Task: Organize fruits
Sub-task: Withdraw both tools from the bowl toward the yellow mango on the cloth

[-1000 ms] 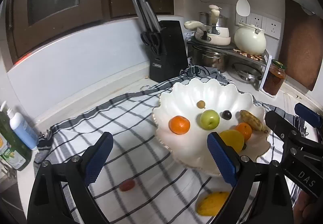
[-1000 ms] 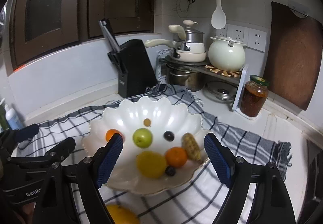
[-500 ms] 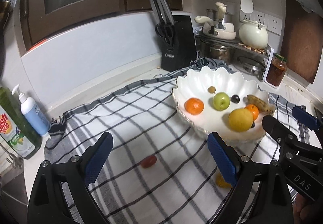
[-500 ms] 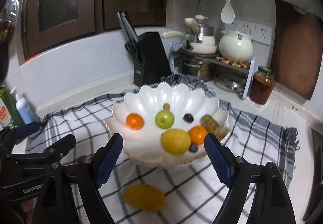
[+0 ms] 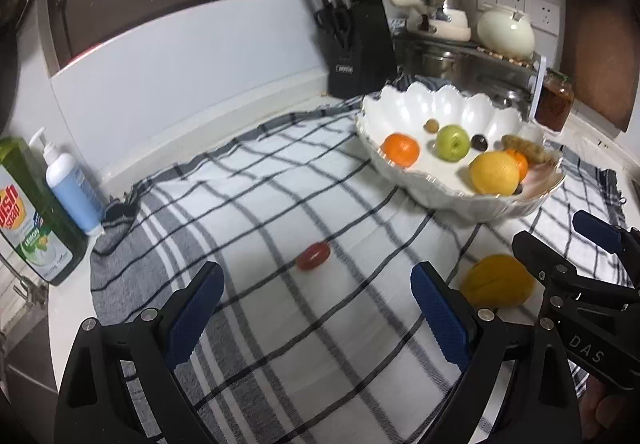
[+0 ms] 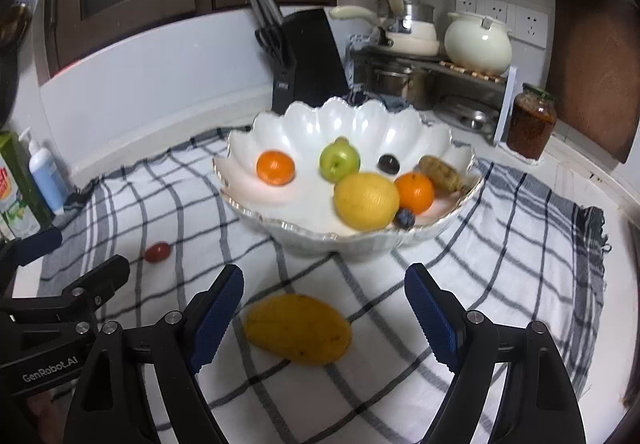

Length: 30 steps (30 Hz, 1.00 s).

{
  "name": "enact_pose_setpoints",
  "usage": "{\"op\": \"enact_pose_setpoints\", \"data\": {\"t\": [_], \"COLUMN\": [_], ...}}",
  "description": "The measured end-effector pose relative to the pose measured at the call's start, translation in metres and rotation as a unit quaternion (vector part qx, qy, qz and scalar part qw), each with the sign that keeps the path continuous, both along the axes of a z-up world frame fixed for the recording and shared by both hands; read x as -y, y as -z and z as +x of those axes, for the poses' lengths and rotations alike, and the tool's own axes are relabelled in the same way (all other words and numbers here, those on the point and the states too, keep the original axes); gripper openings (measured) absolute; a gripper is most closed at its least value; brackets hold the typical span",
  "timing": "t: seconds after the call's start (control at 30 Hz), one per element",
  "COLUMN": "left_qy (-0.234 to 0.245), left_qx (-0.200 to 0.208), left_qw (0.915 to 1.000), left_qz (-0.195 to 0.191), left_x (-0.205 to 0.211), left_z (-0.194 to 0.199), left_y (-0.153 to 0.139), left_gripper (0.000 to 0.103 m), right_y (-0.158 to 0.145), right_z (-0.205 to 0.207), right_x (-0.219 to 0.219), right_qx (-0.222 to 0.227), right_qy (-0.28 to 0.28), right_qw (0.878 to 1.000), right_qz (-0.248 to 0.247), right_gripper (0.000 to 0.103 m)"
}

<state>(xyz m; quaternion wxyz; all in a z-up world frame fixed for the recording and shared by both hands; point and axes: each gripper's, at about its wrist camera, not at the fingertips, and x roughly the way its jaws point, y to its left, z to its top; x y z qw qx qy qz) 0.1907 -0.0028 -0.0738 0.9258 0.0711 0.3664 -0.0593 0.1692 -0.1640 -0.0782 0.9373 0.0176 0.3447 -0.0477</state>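
A white scalloped bowl (image 6: pixel 280 124) on a checked cloth holds an orange (image 6: pixel 275 167), a green apple (image 6: pixel 339 161), a yellow lemon (image 6: pixel 366 200), a second orange (image 6: pixel 415 191) and several small fruits. A yellow mango (image 6: pixel 298 328) lies on the cloth just beyond my right gripper (image 6: pixel 324 308), which is open and empty. A small red fruit (image 5: pixel 313 255) lies on the cloth ahead of my left gripper (image 5: pixel 316 308), also open and empty. In the left wrist view the bowl (image 5: pixel 400 100) stands at the upper right, with the mango (image 5: pixel 496 280) at the right.
A black knife block (image 6: pixel 308 60) stands behind the bowl. A pot rack (image 6: pixel 420 64), a cream pot (image 6: pixel 478 42) and a glass jar (image 6: pixel 531 120) fill the back right. A soap dispenser (image 5: pixel 70 188) and a green bottle (image 5: pixel 32 212) stand at the left edge.
Both grippers have sunk and drawn back from the bowl. The mango and the small red fruit now sit higher in the views, nearer the fingertips. Both stay open.
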Motion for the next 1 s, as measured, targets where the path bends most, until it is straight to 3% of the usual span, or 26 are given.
{"op": "enact_pose_setpoints", "data": {"t": [0.47, 1.0], "left_qy": [-0.017, -0.019], "left_qx": [-0.032, -0.05], "left_qw": [0.9993, 0.9986], "left_qz": [0.009, 0.006], "left_x": [-0.017, -0.02], "left_z": [0.005, 0.016], "left_y": [0.034, 0.049], "left_gripper": [0.096, 0.096], "right_y": [0.033, 0.055], "right_z": [0.01, 0.022], "right_x": [-0.018, -0.02], "right_qx": [-0.036, -0.066], "right_qy": [-0.013, -0.012], "right_qw": [0.999, 0.998], "right_qz": [-0.018, -0.019], "right_gripper": [0.083, 0.083]}}
